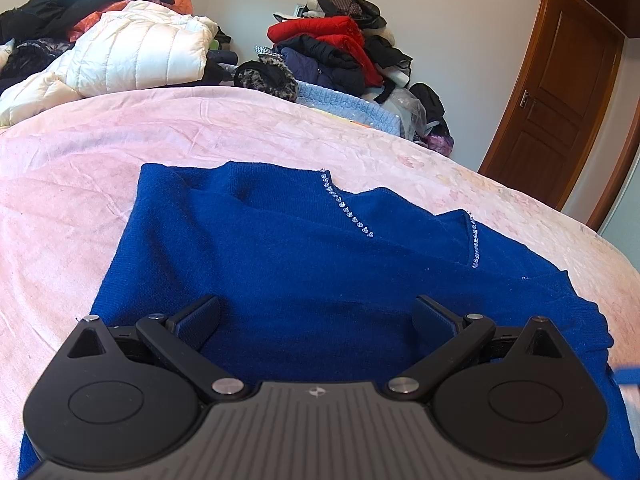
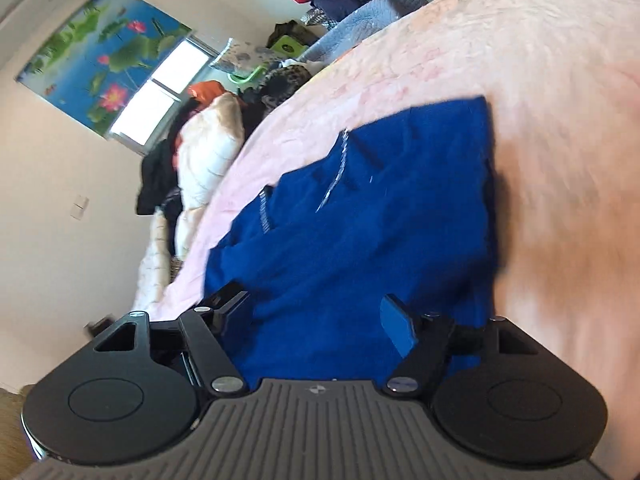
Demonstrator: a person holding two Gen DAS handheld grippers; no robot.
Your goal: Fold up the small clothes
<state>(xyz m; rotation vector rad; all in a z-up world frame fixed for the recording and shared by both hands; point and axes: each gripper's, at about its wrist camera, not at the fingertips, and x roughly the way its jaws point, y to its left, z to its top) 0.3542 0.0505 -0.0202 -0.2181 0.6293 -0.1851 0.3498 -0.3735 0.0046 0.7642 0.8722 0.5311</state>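
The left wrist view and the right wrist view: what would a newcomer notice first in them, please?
First, the deep blue sweater spread on the pink bedspread, with a line of small shiny beads along its neckline. Both the left gripper and the right gripper stand open just above it, holding nothing. Behind the bed, a white padded jacket and a heap of clothes with a red garment lie against the wall.

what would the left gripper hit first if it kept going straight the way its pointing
Most likely the blue sweater. The left gripper angles down with open jaws over it, nothing between. How far off the fabric lies is unclear.
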